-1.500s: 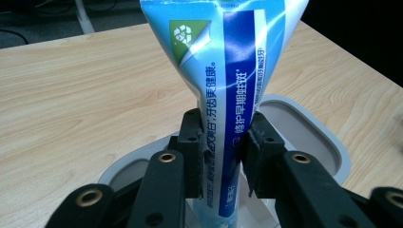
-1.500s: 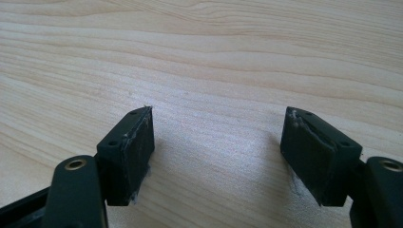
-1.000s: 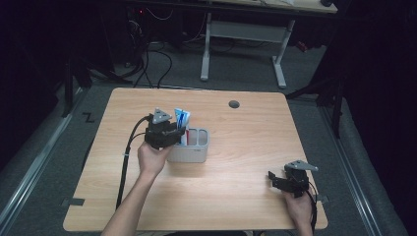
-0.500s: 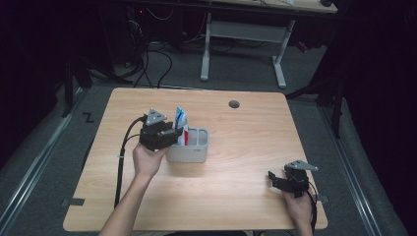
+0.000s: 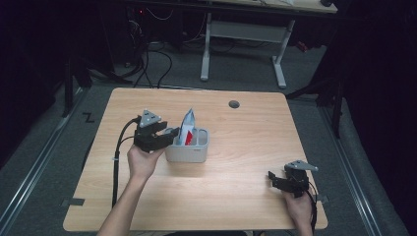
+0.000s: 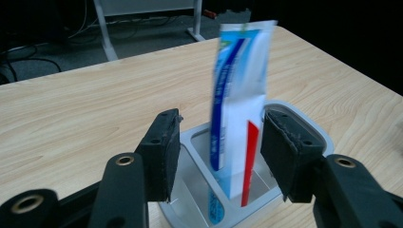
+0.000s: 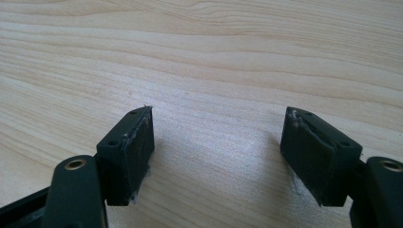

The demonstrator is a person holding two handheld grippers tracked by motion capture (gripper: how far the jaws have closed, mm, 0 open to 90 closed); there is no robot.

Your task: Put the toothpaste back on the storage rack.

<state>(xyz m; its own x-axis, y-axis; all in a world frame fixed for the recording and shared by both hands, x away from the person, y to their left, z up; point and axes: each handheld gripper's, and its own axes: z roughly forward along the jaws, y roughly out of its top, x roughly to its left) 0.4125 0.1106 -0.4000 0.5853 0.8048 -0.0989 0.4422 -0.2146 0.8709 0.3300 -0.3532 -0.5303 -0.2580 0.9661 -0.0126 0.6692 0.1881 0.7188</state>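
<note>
A blue, white and red toothpaste tube (image 5: 187, 129) stands upright in a grey divided holder (image 5: 193, 153) near the table's middle. In the left gripper view the tube (image 6: 237, 109) rises between the jaws, and neither pad presses on it. My left gripper (image 5: 172, 133) sits just left of the holder (image 6: 199, 199); its jaws have just been opening and stand apart around the tube. My right gripper (image 5: 273, 178) rests open low over the table near the front right corner, with bare wood between its pads (image 7: 138, 142).
The wooden table (image 5: 246, 132) has a round cable hole (image 5: 234, 104) at the back. A black cable (image 5: 120, 147) trails from the left gripper toward the front edge. Desk legs and cables stand on the floor beyond the table.
The left gripper has let go of the toothpaste tube and drawn back a little to the left. The tube now stands free in the holder. The right gripper has not moved.
</note>
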